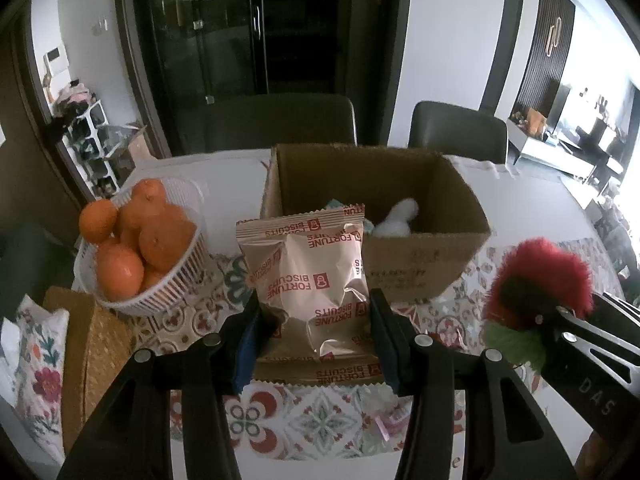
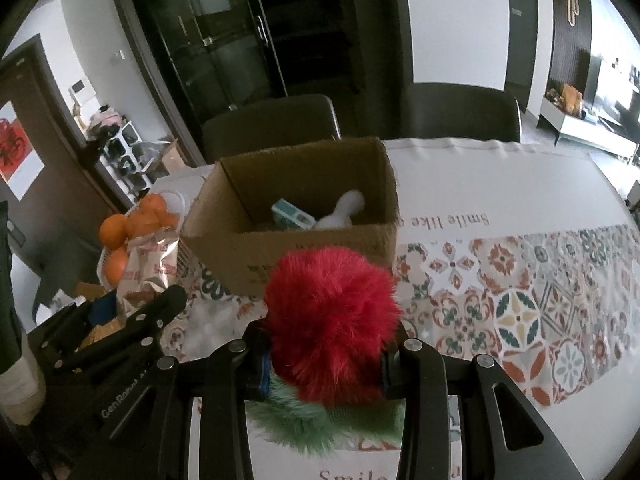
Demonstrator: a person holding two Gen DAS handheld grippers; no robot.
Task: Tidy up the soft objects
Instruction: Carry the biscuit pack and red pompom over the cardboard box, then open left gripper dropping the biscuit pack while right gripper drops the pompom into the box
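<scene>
Two dark chairs [image 1: 280, 122] [image 1: 458, 130] stand behind the table [image 2: 500, 176], which wears a patterned cloth. A black glass cabinet [image 1: 224, 28] fills the upper middle against white walls [image 1: 448, 32]. At left, a white shelf [image 1: 94, 148] stands beside a dark door frame. Bright daylight floods the far right, over a low white sideboard [image 1: 560, 152].

Oranges [image 1: 120, 268] fill a white basket [image 1: 168, 296].

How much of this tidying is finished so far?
Partly done: a white plush and a teal pack already lie in the cardboard box. In hand: the left gripper holds a biscuit packet, the right gripper a red-and-green fluffy toy. Both remain to be boxed.
</scene>
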